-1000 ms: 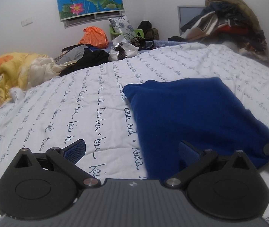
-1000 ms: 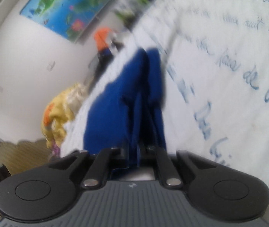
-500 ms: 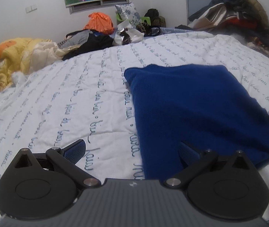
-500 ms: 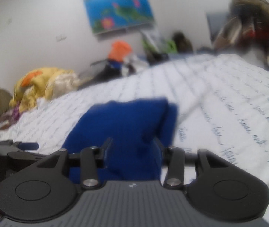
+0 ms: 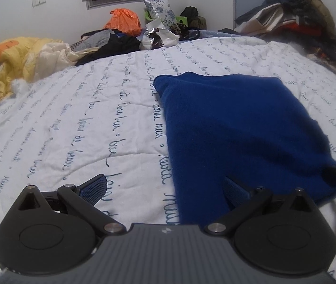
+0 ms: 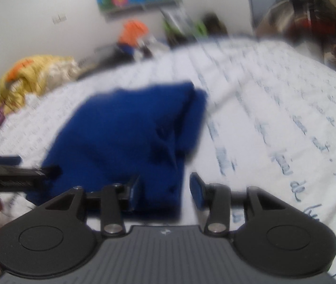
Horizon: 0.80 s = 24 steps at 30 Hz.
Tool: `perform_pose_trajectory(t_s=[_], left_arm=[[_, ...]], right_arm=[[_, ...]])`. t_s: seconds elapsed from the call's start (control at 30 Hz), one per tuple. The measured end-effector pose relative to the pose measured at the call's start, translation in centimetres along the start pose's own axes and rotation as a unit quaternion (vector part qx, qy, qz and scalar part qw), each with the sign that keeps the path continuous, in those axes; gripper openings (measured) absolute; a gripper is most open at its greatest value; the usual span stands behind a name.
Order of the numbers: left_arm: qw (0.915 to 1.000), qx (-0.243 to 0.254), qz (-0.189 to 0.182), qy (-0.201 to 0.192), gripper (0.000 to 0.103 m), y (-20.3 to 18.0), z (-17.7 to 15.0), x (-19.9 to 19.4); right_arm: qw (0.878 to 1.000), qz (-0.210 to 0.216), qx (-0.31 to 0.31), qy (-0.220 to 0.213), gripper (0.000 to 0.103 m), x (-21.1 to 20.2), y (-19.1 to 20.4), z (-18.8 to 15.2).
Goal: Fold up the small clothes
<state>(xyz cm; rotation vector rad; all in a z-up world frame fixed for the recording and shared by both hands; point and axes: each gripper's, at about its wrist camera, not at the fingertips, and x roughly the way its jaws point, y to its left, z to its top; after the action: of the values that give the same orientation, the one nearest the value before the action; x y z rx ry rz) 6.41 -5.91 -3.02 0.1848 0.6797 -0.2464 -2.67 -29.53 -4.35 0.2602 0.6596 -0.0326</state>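
Left wrist view: the left gripper (image 5: 165,188) has its fingers spread wide, holding nothing, low over the white bedsheet printed with blue handwriting (image 5: 73,123). The folded dark blue fleece garment (image 5: 234,127) lies flat on the sheet, its near edge under the right-hand finger, its left edge straight. Bare sheet runs off to the left. A crumpled yellow quilt (image 5: 7,64) and a heap of dark clothes (image 5: 118,45) lie well beyond.

Right wrist view, blurred: the right gripper (image 6: 164,189) stands parted, the garment's near right corner between its fingers, not pinched. Open sheet lies rightward.
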Motion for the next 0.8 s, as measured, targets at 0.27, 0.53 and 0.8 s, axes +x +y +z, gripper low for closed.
perform_pose_trajectory(t_s=[0.27,0.53,0.8], left_arm=[[0.9874,-0.098,-0.12,0.033,0.102,3.2,-1.0,1.5],[0.984,-0.076,-0.159,0.025,0.02,1.9,-0.6,1.1],[0.9865,-0.072,-0.147,0.004,0.011,1.8,-0.3,-1.7]], right_arm=[[0.997,0.057,0.057,0.013,0.052,0.3,-2.3,-0.1],[0.996,0.082,0.033,0.019,0.023,1.7,-0.8,0.3],[0.988,0.123,0.096,0.005,0.011,0.0,-2.2,0.5]])
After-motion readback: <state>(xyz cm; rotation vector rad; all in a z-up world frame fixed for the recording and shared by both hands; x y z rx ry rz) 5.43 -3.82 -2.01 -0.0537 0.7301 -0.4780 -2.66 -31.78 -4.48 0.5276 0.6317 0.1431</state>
